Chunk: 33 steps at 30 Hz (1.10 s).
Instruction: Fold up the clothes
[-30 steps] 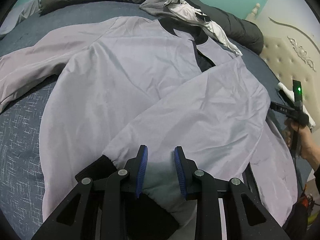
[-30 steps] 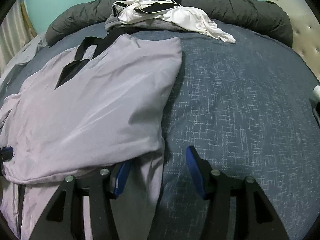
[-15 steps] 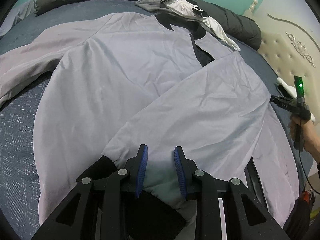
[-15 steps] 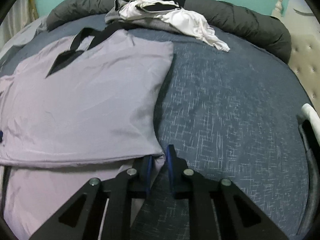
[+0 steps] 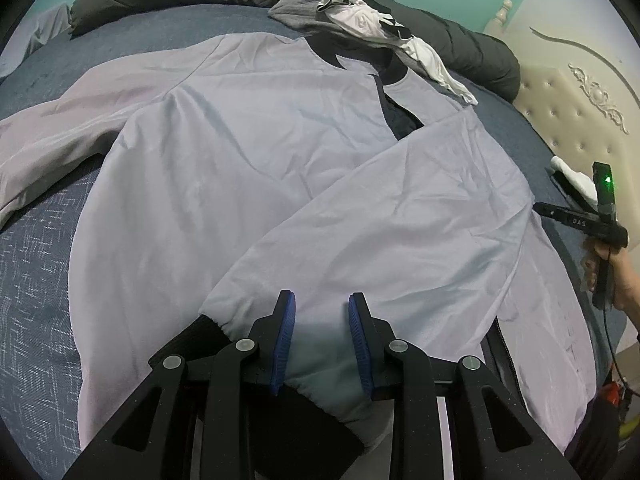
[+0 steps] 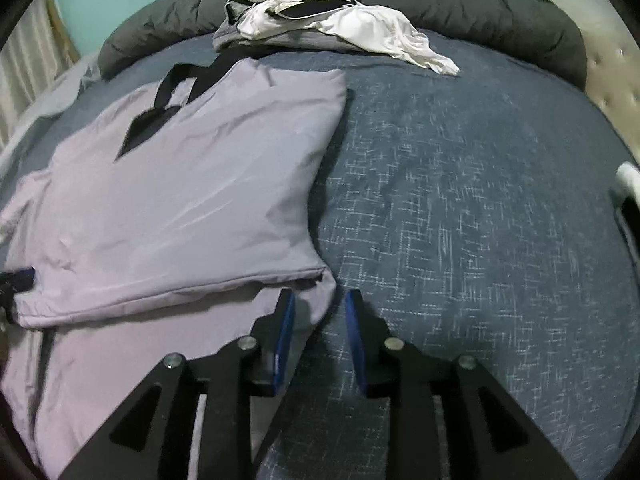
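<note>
A pale lilac jacket (image 5: 248,168) with black collar and cuffs lies spread on the bed. One sleeve (image 5: 400,232) is folded across its front. My left gripper (image 5: 320,320) is shut on that sleeve just above the black cuff (image 5: 192,332). In the right wrist view the folded jacket (image 6: 180,208) fills the left half. My right gripper (image 6: 318,320) straddles the jacket's lower side edge (image 6: 322,300). Its jaws are opening and the pads stand clear of the cloth. A blue fingertip (image 6: 24,276) of the left gripper shows at the far left.
The blue patterned bedcover (image 6: 460,220) lies bare to the right of the jacket. A heap of grey and white clothes (image 6: 328,24) sits at the far end against a dark rolled duvet (image 6: 500,4). A padded headboard (image 5: 568,120) and a person's hand (image 5: 624,280) are at the right.
The right gripper closed on the jacket's side edge half a second ago and has since parted again. The left gripper kept its hold on the sleeve.
</note>
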{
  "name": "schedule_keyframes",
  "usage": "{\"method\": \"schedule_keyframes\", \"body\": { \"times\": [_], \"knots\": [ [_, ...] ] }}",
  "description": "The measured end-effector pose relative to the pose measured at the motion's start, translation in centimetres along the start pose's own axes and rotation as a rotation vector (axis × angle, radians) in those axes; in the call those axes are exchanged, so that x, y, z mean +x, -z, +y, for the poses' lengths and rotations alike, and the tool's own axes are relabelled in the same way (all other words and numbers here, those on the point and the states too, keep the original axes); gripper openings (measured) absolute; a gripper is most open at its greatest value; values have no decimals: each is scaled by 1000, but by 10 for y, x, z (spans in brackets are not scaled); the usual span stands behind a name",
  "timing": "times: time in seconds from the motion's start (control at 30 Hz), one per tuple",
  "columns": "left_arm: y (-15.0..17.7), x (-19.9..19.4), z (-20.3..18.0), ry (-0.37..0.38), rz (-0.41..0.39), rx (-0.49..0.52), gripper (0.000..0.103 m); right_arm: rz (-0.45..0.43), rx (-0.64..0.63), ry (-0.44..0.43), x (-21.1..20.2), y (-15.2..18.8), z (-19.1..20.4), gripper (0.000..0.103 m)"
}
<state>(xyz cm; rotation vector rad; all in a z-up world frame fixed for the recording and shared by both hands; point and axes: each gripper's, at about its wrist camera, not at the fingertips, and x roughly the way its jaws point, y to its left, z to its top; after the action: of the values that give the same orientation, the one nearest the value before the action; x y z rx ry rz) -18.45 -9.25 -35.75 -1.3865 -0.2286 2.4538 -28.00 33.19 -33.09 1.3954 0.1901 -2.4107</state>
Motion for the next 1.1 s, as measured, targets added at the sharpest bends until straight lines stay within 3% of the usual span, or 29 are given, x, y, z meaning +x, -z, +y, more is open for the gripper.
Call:
{"method": "schedule_keyframes", "body": {
  "times": [0.13, 0.2, 0.63, 0.8, 1.0, 1.1],
  "knots": [
    [0, 0, 0, 0, 3, 0, 30, 8, -9, 59, 10, 1, 4, 26],
    [0, 1, 0, -1, 5, 1, 30, -9, 9, 73, 8, 1, 0, 6],
    [-1, 5, 2, 12, 12, 1, 30, -18, 13, 92, -14, 5, -9, 5],
    [-2, 6, 1, 9, 16, 3, 30, -110, 102, 39, -44, -5, -18, 5],
    [-1, 5, 2, 17, 16, -7, 30, -121, 114, -60, -24, -34, 14, 5],
    [-1, 6, 2, 15, 18, -5, 30, -77, 124, -56, 2, -41, 24, 5]
  ]
}}
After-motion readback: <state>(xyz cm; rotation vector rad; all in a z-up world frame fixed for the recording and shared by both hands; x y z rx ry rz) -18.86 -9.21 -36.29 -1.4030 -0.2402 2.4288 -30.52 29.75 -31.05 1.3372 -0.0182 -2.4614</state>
